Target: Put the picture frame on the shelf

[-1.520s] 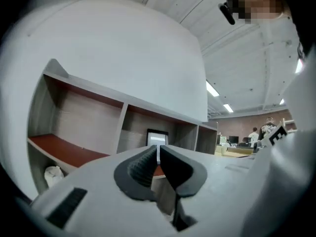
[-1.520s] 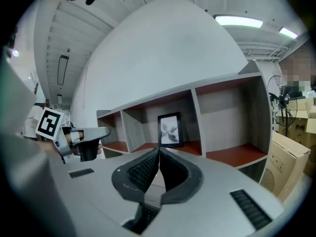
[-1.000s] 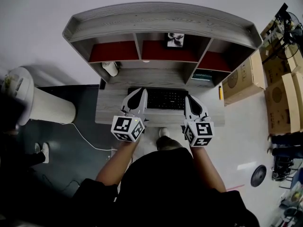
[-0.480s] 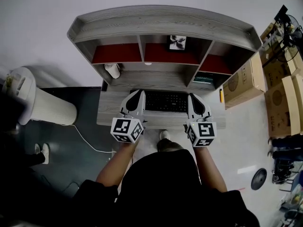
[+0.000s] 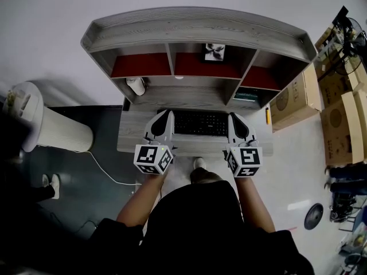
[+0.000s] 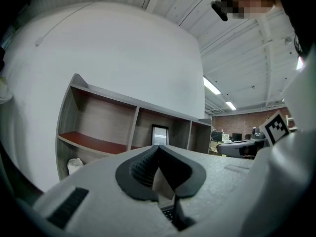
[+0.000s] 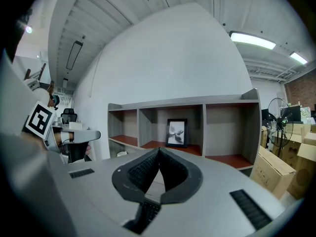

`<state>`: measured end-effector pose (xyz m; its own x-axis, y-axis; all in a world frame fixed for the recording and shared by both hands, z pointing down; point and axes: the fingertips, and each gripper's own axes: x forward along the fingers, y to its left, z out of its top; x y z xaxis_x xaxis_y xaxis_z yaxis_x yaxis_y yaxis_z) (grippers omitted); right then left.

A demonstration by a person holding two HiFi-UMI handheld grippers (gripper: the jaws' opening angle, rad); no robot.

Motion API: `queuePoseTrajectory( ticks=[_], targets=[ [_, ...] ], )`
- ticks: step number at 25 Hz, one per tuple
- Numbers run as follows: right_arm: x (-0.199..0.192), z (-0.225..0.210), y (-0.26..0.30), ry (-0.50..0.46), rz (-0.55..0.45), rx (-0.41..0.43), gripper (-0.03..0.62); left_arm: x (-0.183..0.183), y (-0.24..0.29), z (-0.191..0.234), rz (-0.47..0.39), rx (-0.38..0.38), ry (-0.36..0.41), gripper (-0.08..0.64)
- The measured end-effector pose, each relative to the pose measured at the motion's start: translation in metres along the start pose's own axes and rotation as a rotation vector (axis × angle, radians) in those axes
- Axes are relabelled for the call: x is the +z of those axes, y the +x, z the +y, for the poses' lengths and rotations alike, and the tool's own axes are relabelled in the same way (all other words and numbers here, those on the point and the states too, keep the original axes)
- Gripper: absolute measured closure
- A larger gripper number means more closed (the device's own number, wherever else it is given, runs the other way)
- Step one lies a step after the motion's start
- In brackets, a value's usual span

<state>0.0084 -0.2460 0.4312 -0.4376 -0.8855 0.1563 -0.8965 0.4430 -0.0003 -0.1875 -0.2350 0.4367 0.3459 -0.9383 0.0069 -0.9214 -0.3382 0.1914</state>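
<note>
Black picture frame [image 5: 215, 51] upright in the grey shelf's [image 5: 195, 24] middle compartment.

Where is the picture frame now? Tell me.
Head view: the picture frame stands upright in the middle compartment of the shelf, on its red board, beyond the keyboard.

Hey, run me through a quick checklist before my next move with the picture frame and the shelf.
1. Picture frame standing in the middle compartment of the shelf: ok.
2. Left gripper jaws together, nothing held: ok.
3. Right gripper jaws together, nothing held: ok.
4. Both grippers apart from the shelf, above the keyboard: ok.
5. Frame resting steadily against tipping: cannot tell.
</note>
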Motion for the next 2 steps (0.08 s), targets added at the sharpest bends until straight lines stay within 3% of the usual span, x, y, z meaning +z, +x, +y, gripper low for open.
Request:
queuePoseTrajectory(
  ticks=[2],
  targets=[
    [-0.0012,0.0004,-0.002,-0.001,0.001,0.0,0.581,-0.0017,-0.0026,-0.0008,0.002,0.003,0.002,0.543]
  ],
)
